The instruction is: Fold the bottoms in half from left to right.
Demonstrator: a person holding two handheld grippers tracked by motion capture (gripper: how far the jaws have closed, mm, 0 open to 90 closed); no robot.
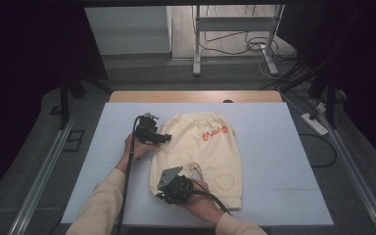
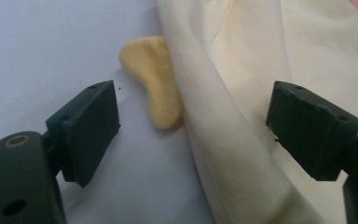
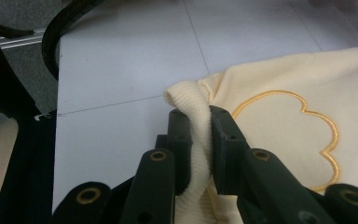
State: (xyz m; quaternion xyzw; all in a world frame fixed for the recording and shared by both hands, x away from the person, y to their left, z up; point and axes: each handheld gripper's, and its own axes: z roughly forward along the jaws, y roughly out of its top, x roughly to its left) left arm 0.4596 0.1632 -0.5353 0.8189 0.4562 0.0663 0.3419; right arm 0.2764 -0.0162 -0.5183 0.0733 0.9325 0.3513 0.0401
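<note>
Right hand-held gripper (image 3: 199, 135) pinches the ribbed cuff (image 3: 191, 105) of the cream baby trousers (image 1: 205, 147) lying flat on the bench (image 1: 274, 161); left hand-held gripper (image 2: 193, 126) gapes wide astride their side edge. Lifting one-handed could drag and crumple the cloth, or let the narrow cuff bite slip.

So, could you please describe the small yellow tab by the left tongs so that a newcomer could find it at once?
Start at the pale blue table mat, where cream shorts lie flat. At their side edge, between the open left tongs, a small ear-shaped tab sticks out onto the mat. It is a deeper yellow than the cream fabric beside it.
</note>
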